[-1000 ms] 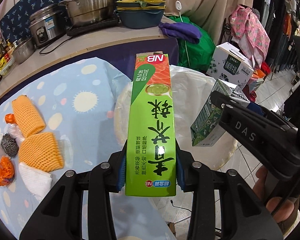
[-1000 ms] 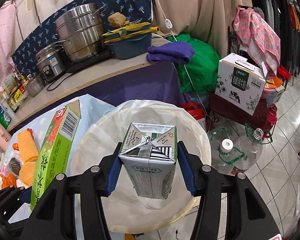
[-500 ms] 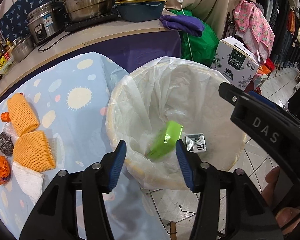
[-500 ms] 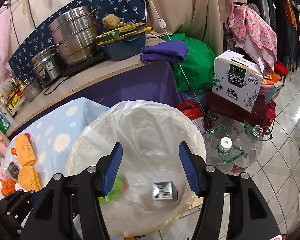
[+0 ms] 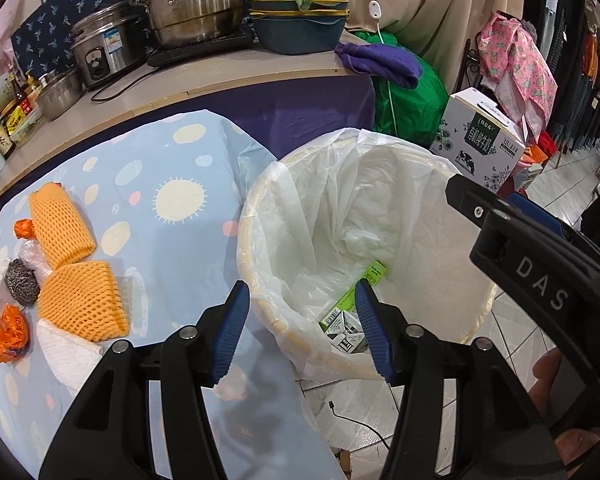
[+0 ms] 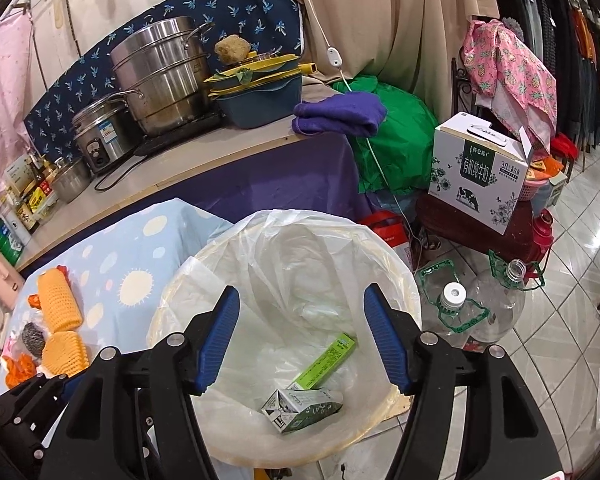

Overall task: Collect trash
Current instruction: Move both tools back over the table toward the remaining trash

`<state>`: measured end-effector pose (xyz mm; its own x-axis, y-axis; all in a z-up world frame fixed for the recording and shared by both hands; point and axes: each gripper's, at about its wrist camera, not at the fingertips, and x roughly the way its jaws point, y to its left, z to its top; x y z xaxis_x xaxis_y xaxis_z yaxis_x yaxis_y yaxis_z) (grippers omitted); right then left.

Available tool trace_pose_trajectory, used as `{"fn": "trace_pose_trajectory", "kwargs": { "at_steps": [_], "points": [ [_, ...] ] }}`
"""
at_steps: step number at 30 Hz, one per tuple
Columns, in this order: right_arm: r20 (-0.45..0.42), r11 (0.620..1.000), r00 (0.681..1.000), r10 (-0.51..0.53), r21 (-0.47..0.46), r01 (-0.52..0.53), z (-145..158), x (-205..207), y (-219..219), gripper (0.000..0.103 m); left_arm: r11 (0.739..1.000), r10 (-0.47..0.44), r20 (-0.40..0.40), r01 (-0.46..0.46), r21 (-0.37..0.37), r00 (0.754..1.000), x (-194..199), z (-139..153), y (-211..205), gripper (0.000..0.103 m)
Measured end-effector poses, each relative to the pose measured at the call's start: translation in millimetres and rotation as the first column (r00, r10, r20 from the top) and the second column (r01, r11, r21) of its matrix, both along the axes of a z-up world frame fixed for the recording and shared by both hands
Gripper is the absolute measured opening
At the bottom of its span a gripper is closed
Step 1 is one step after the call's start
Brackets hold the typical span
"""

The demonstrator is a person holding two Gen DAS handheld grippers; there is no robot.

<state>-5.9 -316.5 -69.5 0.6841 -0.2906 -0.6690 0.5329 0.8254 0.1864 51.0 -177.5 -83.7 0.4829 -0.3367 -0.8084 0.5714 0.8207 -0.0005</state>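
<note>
At far left of the right wrist view, orange foam nets (image 6: 62,326) lie on the tablecloth (image 6: 140,248). Both the left gripper (image 5: 302,320) and right gripper (image 6: 300,336) gape wide, empty, over the lined bin (image 6: 404,280). At frame centre-bottom, the green box (image 6: 326,360) lies inside, long axis slanting toward upper right, carton (image 6: 302,408) touching its lower end.

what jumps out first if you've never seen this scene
The white-lined trash bin fills the middle of both views, with a green box and a small milk carton lying at its bottom. Both the left hand-held gripper and the right hand-held gripper hang open above it. To the left, orange foam fruit nets sit on the sun-patterned tablecloth.
</note>
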Motion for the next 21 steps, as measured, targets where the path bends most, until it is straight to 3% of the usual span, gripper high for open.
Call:
{"fn": "trace_pose_trajectory", "kwargs": {
  "at_steps": [13,21],
  "points": [
    [0.011,0.998,0.998,0.065,-0.028,-0.065,14,6,35,0.065,0.996,0.086,0.019,-0.085,-0.034,0.996,8,13,38,0.053],
    [-0.01,0.988,0.989,0.146,-0.042,-0.146,14,18,77,0.066,0.982,0.184,0.029,-0.182,-0.052,0.983,19,18,82,0.061]
  ]
}}
